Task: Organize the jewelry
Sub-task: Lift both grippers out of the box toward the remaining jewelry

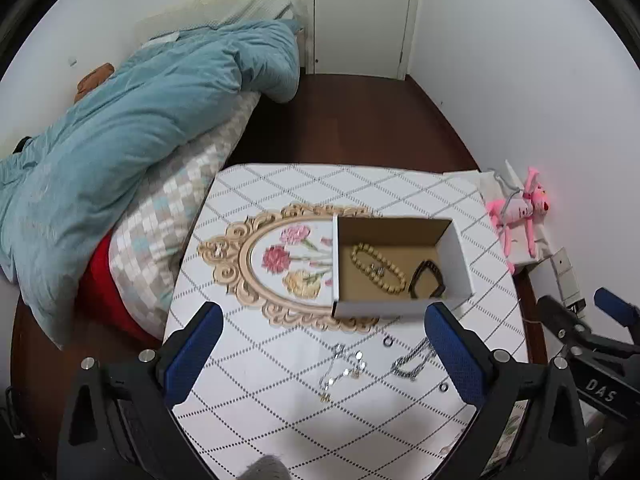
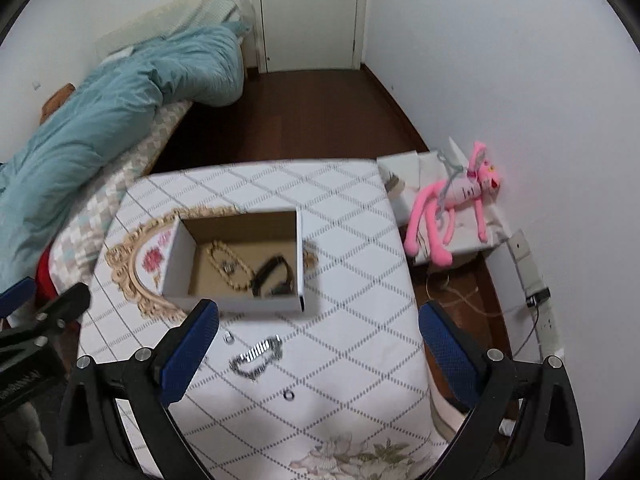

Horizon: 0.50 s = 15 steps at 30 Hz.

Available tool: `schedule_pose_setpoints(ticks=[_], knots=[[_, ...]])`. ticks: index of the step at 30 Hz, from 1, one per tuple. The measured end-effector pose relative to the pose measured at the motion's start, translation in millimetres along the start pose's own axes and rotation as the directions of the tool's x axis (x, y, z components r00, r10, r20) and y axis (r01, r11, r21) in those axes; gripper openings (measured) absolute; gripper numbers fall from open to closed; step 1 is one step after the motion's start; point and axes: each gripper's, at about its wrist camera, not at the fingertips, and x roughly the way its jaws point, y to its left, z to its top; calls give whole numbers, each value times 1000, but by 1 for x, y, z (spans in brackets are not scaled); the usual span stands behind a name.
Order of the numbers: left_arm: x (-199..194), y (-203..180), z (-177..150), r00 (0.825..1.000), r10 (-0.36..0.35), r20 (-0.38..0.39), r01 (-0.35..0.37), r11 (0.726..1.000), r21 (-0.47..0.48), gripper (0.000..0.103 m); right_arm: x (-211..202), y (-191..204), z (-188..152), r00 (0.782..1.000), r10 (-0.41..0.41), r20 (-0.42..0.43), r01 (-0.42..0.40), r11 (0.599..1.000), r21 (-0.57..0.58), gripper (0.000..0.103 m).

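Both hand-held grippers hover over the desk with its white, grey-diamond patterned cloth, and both are spread wide with nothing between the blue pads: the left hand-held gripper frames the loose pieces in the lower middle of its view, and the right hand-held gripper does the same from its own side. The open white cardboard box with a brown inside sits at the centre of the frame and already holds a beige beaded bracelet and a dark band-like bracelet. Still lying on the cloth below the box are a thin silver chain with small pendants, a chunkier silver link bracelet and what look like two small dark rings — too small to read with certainty. All of it is likely light, limp and slippery. The link bracelet probably drapes and swings once lifted, so pinching it across a bunched section where the links double up seems safest — not at a single strand. The thin chain looks tangle-prone and delicate; a gentle pinch near its middle cluster would likely carry it whole. The rings lie flat against the cloth and may skate away, so the pads would need to close low, straddling the rim.
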Motion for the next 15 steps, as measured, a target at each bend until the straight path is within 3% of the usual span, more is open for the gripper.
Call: schedule_pose_setpoints(ticks=[4,10,15], knots=[[22,7,-27,999,29,-29,-28,999,18,103,34,0,-33,997,-7,-78,8,1000,6,101],[75,27,-81,986,77,-149,-73,997,38,103,96,-4,-96,979,35,-203,-22,998,66,100],[103,35,-115,973,86,-216,-81,996,33,102,122,-3,-132,975,83,-205,-61,992,113,76]])
